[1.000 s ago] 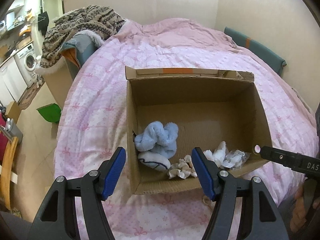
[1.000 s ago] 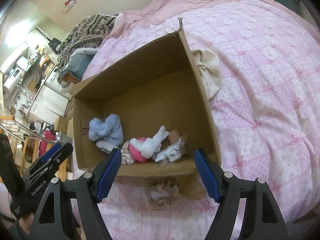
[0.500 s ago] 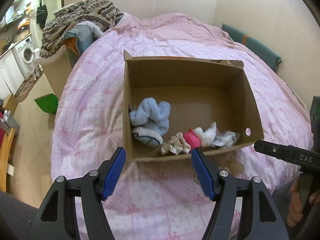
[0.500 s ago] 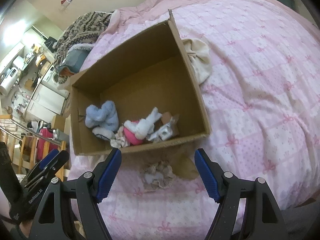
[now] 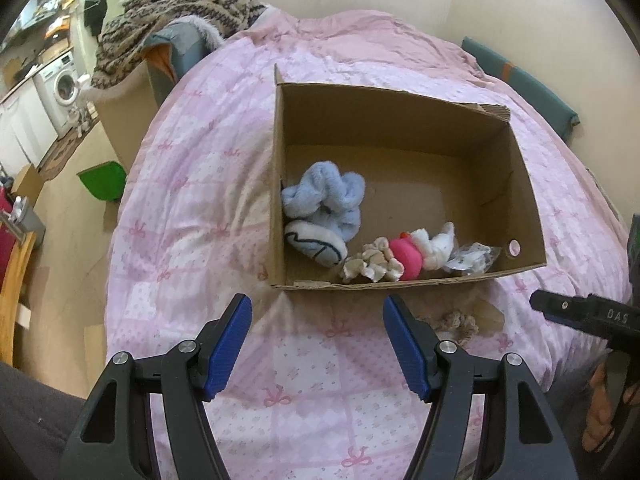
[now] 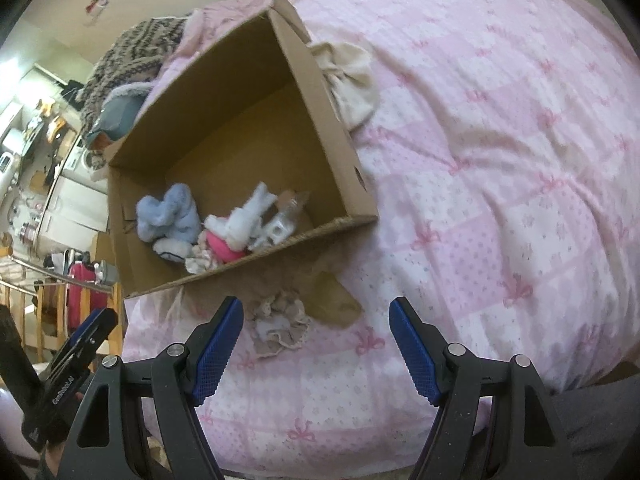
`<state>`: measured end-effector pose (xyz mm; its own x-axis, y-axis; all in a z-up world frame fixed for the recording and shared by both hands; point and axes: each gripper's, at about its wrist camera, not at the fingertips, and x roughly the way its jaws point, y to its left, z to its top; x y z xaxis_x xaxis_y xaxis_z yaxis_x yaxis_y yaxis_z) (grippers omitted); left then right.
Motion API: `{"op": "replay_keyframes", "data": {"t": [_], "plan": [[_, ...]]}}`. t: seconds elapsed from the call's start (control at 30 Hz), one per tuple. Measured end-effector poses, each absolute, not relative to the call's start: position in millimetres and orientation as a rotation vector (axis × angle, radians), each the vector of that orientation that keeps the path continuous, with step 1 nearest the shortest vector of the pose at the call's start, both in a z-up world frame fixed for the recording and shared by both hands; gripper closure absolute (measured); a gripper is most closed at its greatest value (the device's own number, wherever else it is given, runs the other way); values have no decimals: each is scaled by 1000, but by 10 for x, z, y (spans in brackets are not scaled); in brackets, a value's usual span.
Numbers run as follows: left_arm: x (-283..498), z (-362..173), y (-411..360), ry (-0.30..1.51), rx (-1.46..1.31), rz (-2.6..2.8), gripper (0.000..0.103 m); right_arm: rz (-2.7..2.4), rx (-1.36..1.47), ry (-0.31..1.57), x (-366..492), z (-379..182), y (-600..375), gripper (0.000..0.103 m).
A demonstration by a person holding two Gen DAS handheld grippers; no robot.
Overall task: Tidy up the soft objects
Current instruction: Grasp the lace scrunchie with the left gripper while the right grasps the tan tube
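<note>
While both grippers hang over pink quilt (image 5: 192, 184), nothing sits between fingers: left gripper (image 5: 318, 340) jaws parted, empty; right gripper (image 6: 316, 346) jaws wide, empty. Cardboard box (image 5: 400, 120) on quilt holds blue fluffy item (image 5: 324, 196), white sock (image 5: 316, 244), pink-and-white toy (image 5: 416, 250), beige scrunchie (image 5: 372, 264). Frilly scrunchie (image 6: 280, 320) lies on quilt just outside box front wall. Cream cloth (image 6: 352, 80) beside box right wall.
</note>
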<state>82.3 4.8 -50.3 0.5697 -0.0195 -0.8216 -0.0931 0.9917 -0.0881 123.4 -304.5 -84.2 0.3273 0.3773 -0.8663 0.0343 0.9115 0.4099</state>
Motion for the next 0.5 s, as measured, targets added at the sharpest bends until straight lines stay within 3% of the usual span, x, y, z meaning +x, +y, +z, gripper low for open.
{"op": "replay_keyframes", "data": {"t": [0.37,0.5], "plan": [[857,-535,44,980,-148,30,38,247,385,1392,1349,-1245,-2838,24],[855,-542,38,985,-145,24,38,193,303,1370,1421,-1249,-2718,24]]}}
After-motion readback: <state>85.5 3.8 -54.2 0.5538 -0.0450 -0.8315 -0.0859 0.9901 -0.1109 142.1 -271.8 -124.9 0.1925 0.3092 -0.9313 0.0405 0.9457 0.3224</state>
